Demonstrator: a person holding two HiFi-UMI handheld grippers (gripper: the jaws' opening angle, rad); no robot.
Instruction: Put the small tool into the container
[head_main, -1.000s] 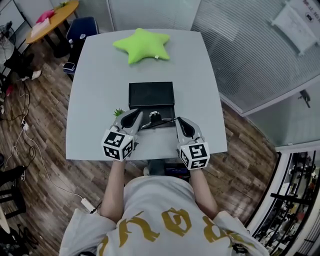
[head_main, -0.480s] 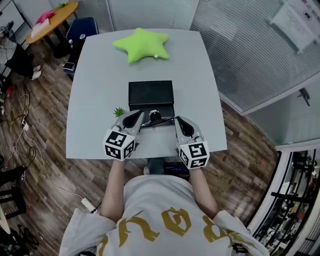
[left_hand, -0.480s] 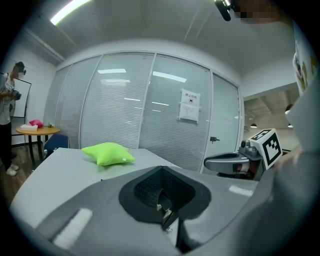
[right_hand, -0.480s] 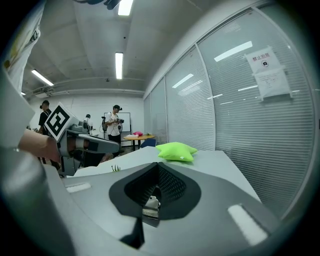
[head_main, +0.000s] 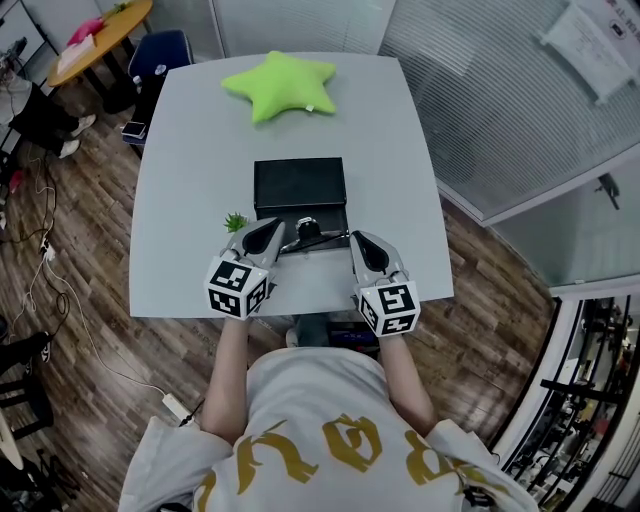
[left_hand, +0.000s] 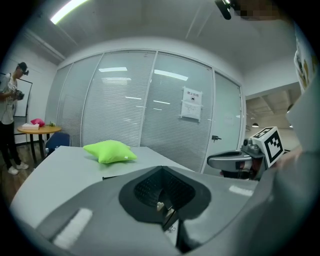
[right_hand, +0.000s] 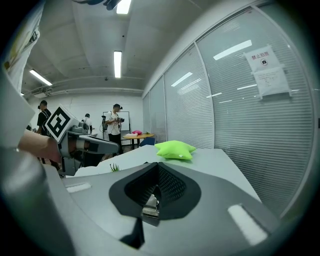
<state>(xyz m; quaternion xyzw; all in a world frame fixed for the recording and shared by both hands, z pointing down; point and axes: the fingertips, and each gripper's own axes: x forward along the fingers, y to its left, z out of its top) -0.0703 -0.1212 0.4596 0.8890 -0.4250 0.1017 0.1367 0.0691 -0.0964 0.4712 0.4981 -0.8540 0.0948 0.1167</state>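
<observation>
Head view: light grey surface (head_main: 180, 200) w/ a black rectangular container (head_main: 300, 183) in the middle. Beyond it, near the far edge, lies a lime-green star-shaped cushion (head_main: 277, 88), well apart from the container.

The small tool w/ a black knob and thin metal bar (head_main: 308, 232) sits at the container's near edge, between the 2 grippers. Can't tell whether it rests on the rim or hangs just above it.

The left gripper (head_main: 277, 237) comes in from the tool's left end and the right gripper (head_main: 354, 240) from its right end, each w/ its marker cube toward the person.

Left gripper view: the left gripper (left_hand: 167, 212) has its jaws closed together on a thin dark piece of the small tool (left_hand: 169, 218).

Right gripper view: the right gripper (right_hand: 150, 205) has its jaws pressed together on a silvery bit of the small tool (right_hand: 149, 204). So both ends are clamped.

A small green plant sprig (head_main: 235, 221) stands on the surface just beside the left gripper, left of the container's near corner.

Bkgd: a round wooden table (head_main: 100, 40) on the wood floor at upper left, and a person standing (right_hand: 116, 122) far back in the room.
</observation>
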